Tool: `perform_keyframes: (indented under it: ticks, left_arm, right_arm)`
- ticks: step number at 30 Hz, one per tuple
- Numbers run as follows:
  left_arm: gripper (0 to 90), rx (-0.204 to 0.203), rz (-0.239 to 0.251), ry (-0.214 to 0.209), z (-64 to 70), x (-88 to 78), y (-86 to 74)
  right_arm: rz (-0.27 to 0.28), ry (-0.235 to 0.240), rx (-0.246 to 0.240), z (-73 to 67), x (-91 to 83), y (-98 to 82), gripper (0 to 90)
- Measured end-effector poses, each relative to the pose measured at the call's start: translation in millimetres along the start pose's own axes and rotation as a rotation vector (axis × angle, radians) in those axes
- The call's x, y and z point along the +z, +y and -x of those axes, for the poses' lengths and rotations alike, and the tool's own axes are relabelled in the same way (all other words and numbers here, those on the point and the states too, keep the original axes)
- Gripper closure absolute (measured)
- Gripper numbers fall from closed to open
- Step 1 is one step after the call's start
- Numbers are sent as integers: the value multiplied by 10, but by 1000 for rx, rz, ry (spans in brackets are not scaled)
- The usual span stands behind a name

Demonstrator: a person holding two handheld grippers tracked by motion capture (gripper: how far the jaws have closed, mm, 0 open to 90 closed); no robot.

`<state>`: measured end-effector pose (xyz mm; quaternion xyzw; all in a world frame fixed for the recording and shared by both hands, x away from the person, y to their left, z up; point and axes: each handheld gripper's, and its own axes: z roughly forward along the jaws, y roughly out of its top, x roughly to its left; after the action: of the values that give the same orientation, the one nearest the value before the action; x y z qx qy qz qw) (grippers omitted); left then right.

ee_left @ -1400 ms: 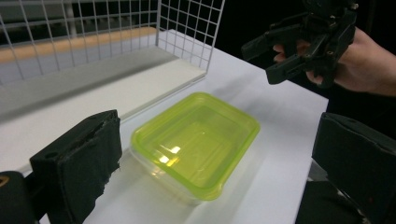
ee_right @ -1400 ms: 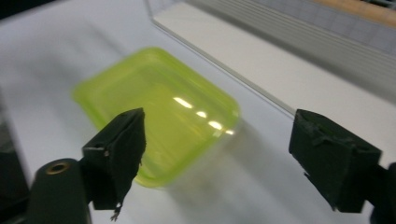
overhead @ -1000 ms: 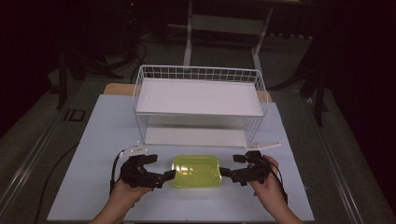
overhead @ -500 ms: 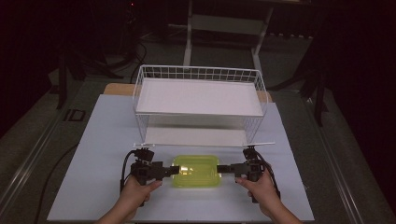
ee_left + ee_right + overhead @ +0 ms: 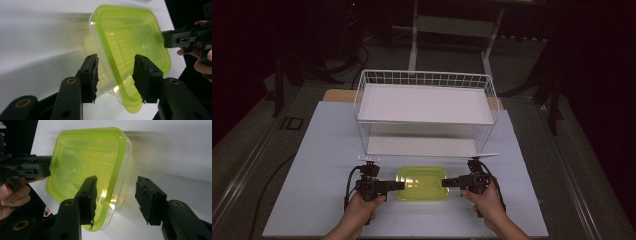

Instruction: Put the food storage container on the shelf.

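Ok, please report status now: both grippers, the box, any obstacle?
Left gripper, right gripper: jaws just closing astride box ends. Box flat on table. Wire shelf behind, apart.

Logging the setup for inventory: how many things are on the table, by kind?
Lidded green container: 1
White wire shelf rack: 1
Hand-held tongs: 2, left and right
Total: 4

The room around the table (image 5: 312,150) is very dark, but the white top is lit from above. In both gripper views the far part of the table looks smeared and blurry. Small shiny spots glow on the green box (image 5: 130,50).
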<state>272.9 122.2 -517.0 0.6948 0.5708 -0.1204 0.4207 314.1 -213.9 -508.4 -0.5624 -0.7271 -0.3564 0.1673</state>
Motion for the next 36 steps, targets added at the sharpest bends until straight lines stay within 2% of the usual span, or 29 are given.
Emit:
perform_keyframes:
  ticks: [4, 5, 7, 8, 14, 18, 22, 26, 28, 31, 36]
  left_arm:
    - [674, 12, -12, 9, -19, 27, -17]
    - [693, 14, -15, 0, -31, 32, -20]
    - [715, 11, -17, -4, -29, 39, -24]
    - [715, 24, -17, 2, -16, 38, -24]
    - [737, 14, 1, 1, -9, 30, -56]
    - [749, 6, -3, 3, 8, 15, -71]
    - [758, 20, -6, 29, 59, -2, -81]
    - [779, 4, -8, 27, 72, -22, -86]
    - [800, 15, 0, 49, 98, -39, -91]
    - [804, 9, 13, 41, 109, -68, -90]
    - [805, 27, 58, 45, 187, -138, -25]
  right_arm:
    - [-10, 12, -4, 0, 37, -22, 631]
    - [-13, 18, -7, -1, 49, -29, 664]
    - [2, 24, -1, -2, 57, -43, 703]
    - [9, 20, -6, -6, 57, -48, 723]
    - [32, -7, -33, -48, 38, -97, 748]
    - [51, -17, -28, -76, 29, -127, 762]
    - [56, -28, -28, -104, 17, -146, 771]
    - [52, -34, -27, -141, 0, -172, 783]
    - [52, -28, -27, -162, -8, -186, 796]
    - [70, -33, -56, -223, -44, -185, 798]
    - [97, -28, -77, -280, -118, -110, 798]
